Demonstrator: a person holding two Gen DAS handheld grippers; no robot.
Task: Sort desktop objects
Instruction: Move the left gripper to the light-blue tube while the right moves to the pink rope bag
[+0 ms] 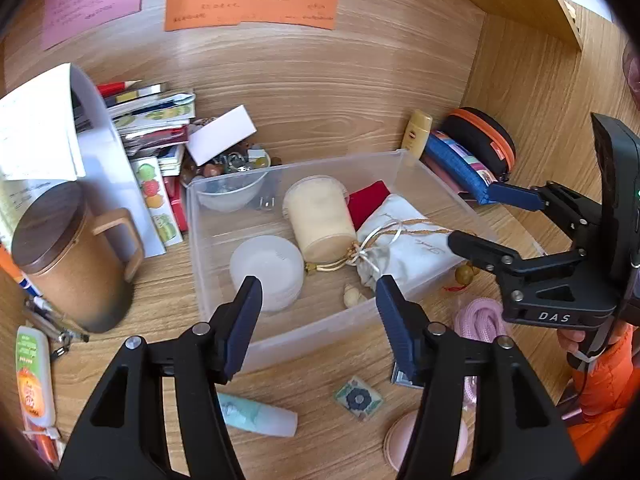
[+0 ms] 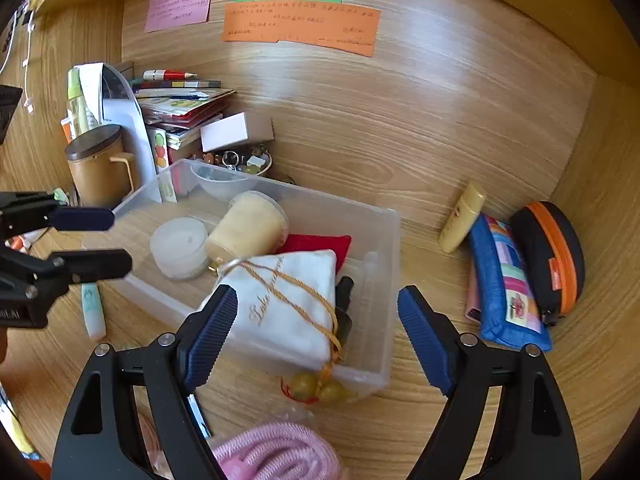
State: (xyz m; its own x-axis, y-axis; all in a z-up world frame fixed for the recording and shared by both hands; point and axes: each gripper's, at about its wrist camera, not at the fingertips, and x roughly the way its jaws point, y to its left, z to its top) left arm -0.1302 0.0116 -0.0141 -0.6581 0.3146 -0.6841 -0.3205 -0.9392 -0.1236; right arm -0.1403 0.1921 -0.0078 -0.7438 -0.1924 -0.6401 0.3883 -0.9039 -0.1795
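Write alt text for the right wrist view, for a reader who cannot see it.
The open right gripper hovers over a clear plastic bin on a wooden desk, its fingers empty. The bin holds a white drawstring pouch, a cream tub and a red cloth. The left gripper reaches in from the left edge.

Translucent matt plastic bin [image 1: 404, 159]; white cloth pouch [image 2: 288, 300]; smooth wood-grain desk [image 1: 320, 80].
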